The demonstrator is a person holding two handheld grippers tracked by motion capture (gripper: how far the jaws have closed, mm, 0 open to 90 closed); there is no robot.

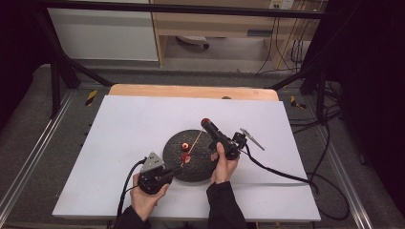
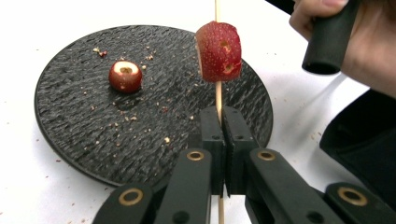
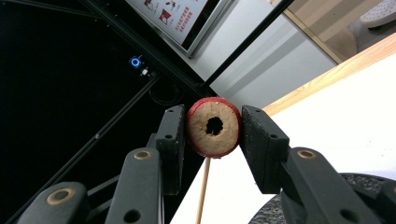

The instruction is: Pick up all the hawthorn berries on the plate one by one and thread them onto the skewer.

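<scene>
The left hand-held gripper pinches a skewer carrying a red fruit over the dark plate — another fruit lies there; the right hand-held gripper grips a cored slice above the white surface.

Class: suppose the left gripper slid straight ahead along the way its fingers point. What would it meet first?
Most likely the skewered red fruit piece: it sits on the wooden skewer clamped in the left gripper, just ahead of the fingers. The black plate lies below that line, though depth is uncertain.
</scene>
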